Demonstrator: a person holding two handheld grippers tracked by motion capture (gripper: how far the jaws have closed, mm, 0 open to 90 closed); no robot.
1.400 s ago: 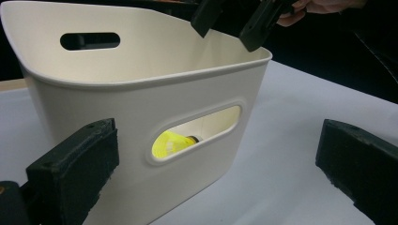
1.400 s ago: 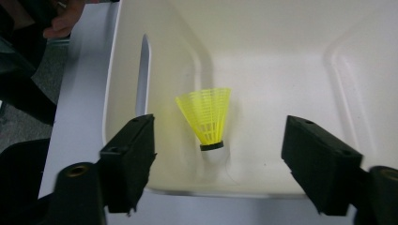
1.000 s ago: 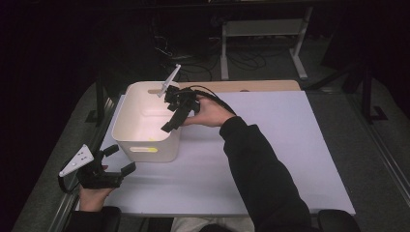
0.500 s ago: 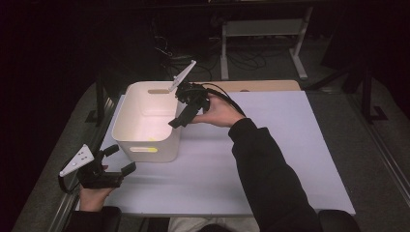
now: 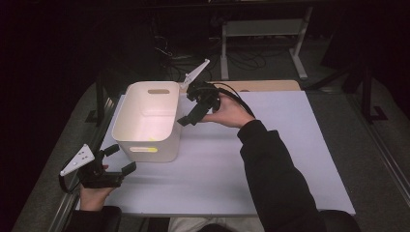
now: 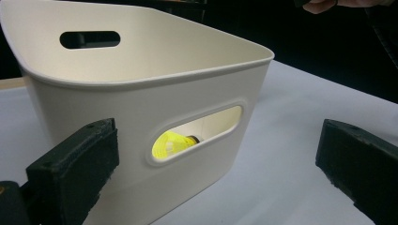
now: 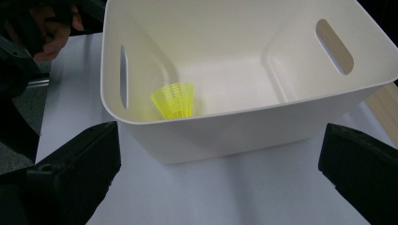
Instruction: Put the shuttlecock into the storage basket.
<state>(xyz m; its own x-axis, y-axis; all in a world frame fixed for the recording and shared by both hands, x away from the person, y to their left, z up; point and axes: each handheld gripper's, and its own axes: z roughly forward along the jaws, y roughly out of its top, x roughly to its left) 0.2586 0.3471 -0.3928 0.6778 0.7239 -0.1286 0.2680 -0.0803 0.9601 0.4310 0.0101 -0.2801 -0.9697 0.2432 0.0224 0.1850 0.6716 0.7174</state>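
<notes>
The tabletop (image 5: pixel 290 159) is covered by a pale sheet, and a white bin (image 5: pixel 147 121) is set on its left part, upright, with a handle slot cut in each end wall. The bin is seen from the side in the left gripper view (image 6: pixel 141 93) and from above its rim in the right gripper view (image 7: pixel 244 70).

The right gripper (image 5: pixel 193 113) is held in the air just beside the bin's right wall, tilted down toward it. Its fingers have just been opening and are spread wide, with nothing between them; the bin is framed between them farther off.

The left gripper (image 5: pixel 118 159) is held low at the tabletop's near left corner, close to the bin's near wall but apart from it. Its fingers are likewise spread wide and nothing is gripped.

A yellow shuttlecock (image 7: pixel 174 99) is seen lying inside the bin, on the floor by the wall nearest the left gripper. It is glimpsed through the handle slot (image 6: pixel 176 142) in the left gripper view.
</notes>
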